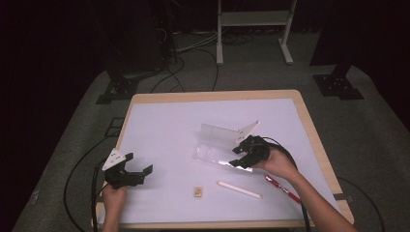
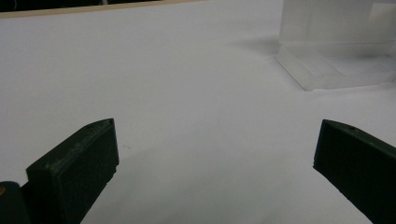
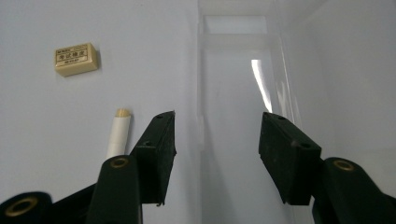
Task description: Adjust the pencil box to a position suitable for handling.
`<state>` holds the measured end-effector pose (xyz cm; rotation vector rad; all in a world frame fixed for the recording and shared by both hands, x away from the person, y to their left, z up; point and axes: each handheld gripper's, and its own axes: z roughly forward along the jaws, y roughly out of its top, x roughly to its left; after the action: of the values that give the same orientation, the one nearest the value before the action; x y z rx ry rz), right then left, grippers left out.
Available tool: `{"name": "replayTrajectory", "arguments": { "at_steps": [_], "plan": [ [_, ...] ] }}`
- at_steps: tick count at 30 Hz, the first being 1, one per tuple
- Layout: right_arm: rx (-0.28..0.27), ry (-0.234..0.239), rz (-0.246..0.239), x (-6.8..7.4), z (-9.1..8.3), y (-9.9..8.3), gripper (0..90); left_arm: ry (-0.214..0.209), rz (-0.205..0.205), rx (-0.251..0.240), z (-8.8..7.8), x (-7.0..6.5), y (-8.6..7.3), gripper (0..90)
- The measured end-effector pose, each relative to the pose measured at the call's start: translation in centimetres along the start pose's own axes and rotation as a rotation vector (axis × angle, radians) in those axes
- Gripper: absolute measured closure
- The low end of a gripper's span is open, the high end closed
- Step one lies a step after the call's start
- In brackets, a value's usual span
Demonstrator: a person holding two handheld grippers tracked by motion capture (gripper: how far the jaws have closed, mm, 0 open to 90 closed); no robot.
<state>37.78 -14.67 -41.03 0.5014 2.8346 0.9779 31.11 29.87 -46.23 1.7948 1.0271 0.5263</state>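
Note:
An open clear plastic case lies at the middle of the white mat, its lid standing up behind it. My right gripper hovers over the case's right end, jaws open. In the right gripper view the case's tray runs away between the jaws of my right gripper, with nothing held. A cream eraser and a white stick lie near the front edge. The eraser and the stick lie left of the jaws. My left gripper rests at the front left, wide open and empty.
A red pen lies on the mat under the right forearm. In the left gripper view the clear case sits far ahead at the upper right, beyond my left gripper. The table's wooden edge frames the mat.

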Motion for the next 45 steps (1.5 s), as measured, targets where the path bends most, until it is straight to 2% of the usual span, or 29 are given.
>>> {"name": "replayTrajectory", "arguments": {
  "at_steps": [4, 6, 8, 13, 17, 21, 27, 45],
  "plan": [
    [-0.007, -0.01, 0.017, 0.0, -0.9, -1.0, 43.7, 0.001, 0.002, 0.002, 0.0, 0.0, 0.0, 0.0],
    [-0.005, -0.016, 0.041, 0.1, -1.3, -1.4, 42.6, 0.002, 0.002, 0.001, 0.0, -0.1, 0.0, 0.0],
    [-0.012, -0.021, 0.036, 0.1, -1.6, -1.8, 41.8, 0.003, 0.002, -0.003, -0.1, 0.0, 0.0, 0.0],
    [-0.031, -0.03, 0.062, 0.6, -2.5, -2.7, 40.9, 0.003, 0.003, 0.003, 0.0, -0.1, 0.0, 0.0],
    [-0.03, -0.037, 0.062, 0.8, -2.9, -3.6, 40.7, 0.002, 0.002, 0.005, 0.0, 0.0, 0.0, 0.0],
    [-0.036, -0.04, 0.088, 1.1, -3.3, -4.3, 40.3, 0.002, 0.004, 0.006, 0.0, -0.1, 0.0, 0.0],
    [-0.032, -0.057, 0.1, 1.5, -3.9, -5.5, 39.9, 0.0, 0.003, 0.004, -0.1, -0.1, 0.0, 0.0],
    [-0.031, -0.102, 0.148, 1.9, -5.8, -9.5, 40.0, 0.004, 0.001, 0.0, 0.0, -0.1, 0.0, 0.0]
  ]
}}
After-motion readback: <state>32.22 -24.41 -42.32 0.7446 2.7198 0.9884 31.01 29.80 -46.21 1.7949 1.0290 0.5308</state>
